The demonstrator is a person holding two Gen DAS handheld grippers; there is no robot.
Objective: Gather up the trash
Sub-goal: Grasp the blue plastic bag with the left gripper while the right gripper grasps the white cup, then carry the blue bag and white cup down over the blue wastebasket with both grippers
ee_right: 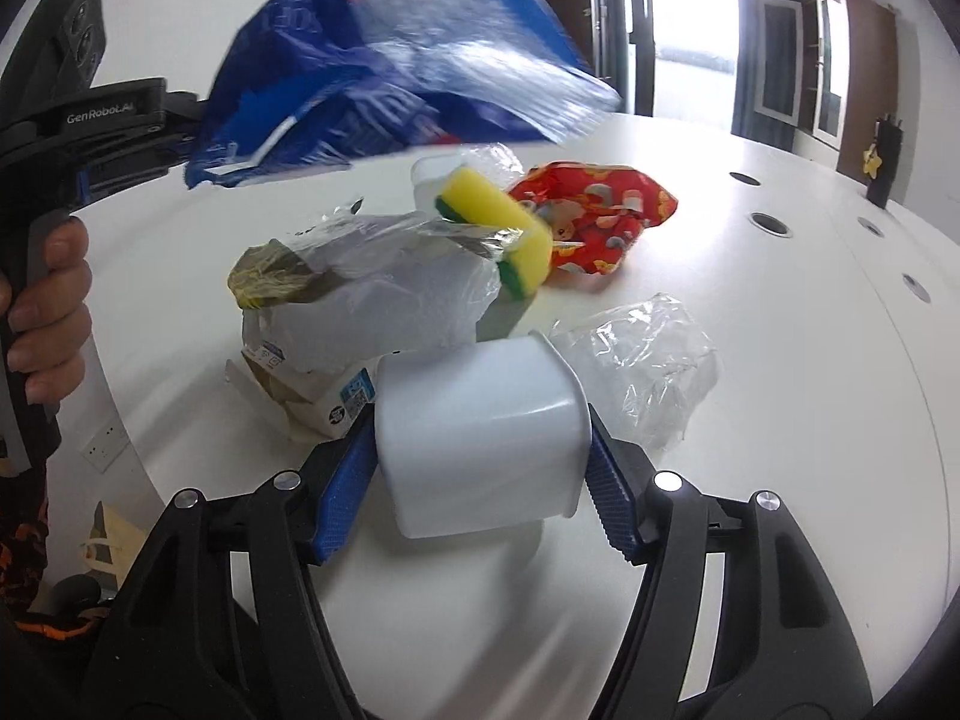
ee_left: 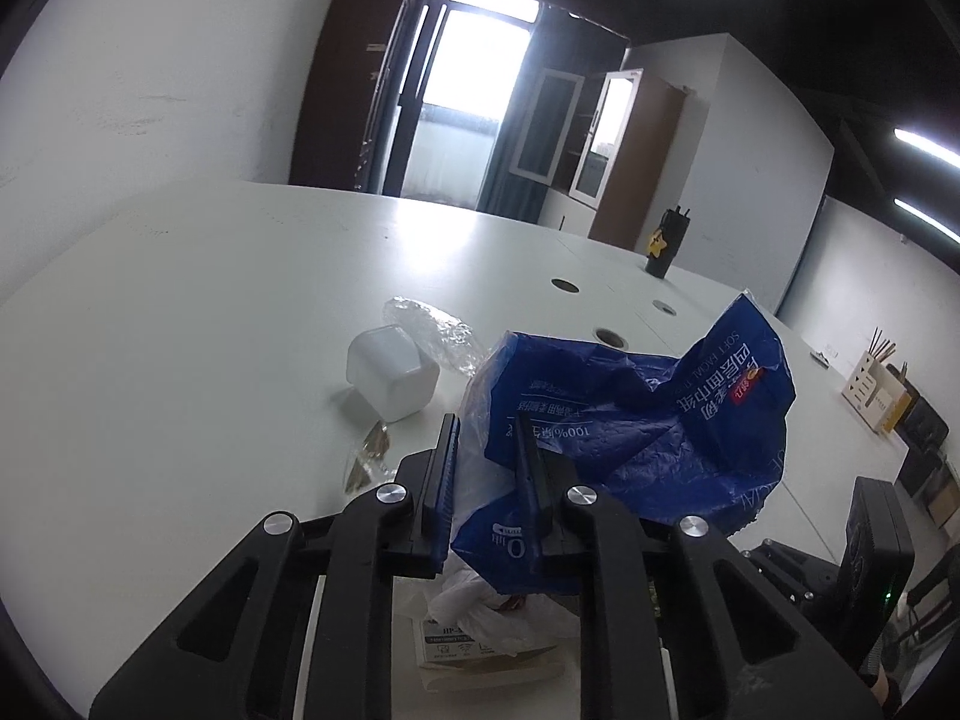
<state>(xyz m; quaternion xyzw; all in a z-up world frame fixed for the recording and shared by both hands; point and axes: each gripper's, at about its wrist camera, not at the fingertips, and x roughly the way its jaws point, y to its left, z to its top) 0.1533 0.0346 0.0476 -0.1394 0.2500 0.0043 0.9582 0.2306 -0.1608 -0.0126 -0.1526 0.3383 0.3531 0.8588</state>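
My left gripper (ee_left: 485,420) is shut on a crumpled blue plastic bag (ee_left: 630,414), which hangs in the air above the white table (ee_left: 180,300). In the right wrist view the same blue bag (ee_right: 390,60) is blurred at the top, with a hand (ee_right: 48,312) on the left gripper's handle. My right gripper (ee_right: 480,420) is shut on a white plastic container (ee_right: 480,462) lying on its side, with the blue pads (ee_right: 348,492) against its two walls. A second white container (ee_left: 390,378) sits on the table beside clear film (ee_left: 432,330).
On the table (ee_right: 780,420) lie a yellow-green sponge (ee_right: 498,222) in clear wrap, a red printed wrapper (ee_right: 600,216), a white bag over a carton (ee_right: 360,312) and crumpled clear plastic (ee_right: 642,354). A black cup with a yellow star (ee_right: 882,162) stands far back.
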